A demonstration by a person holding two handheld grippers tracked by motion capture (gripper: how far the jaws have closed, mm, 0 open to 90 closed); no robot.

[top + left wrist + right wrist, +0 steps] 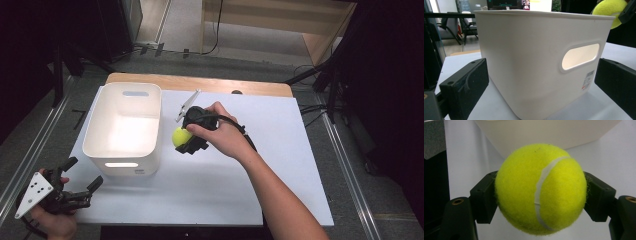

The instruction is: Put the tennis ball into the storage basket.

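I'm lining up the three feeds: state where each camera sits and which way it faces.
High view: above the table, looking down; both forearms, left hand-held gripper, right hand-held gripper.
Left gripper view: along its open jaws at the white bin.
Right gripper view: along its jaws clamping the tennis ball.
Shared: bin and ball in all three.

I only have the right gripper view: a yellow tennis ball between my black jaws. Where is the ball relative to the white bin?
Observer: The yellow tennis ball is beside the white plastic bin, outside its right wall, not over the opening.
Operator: Is the bin empty?
Observer: From the high view, nothing lies inside it.
Operator: Where is the other tool?
Observer: The left tool is open near the table's front left corner, its jaws facing the bin's handle cutout.
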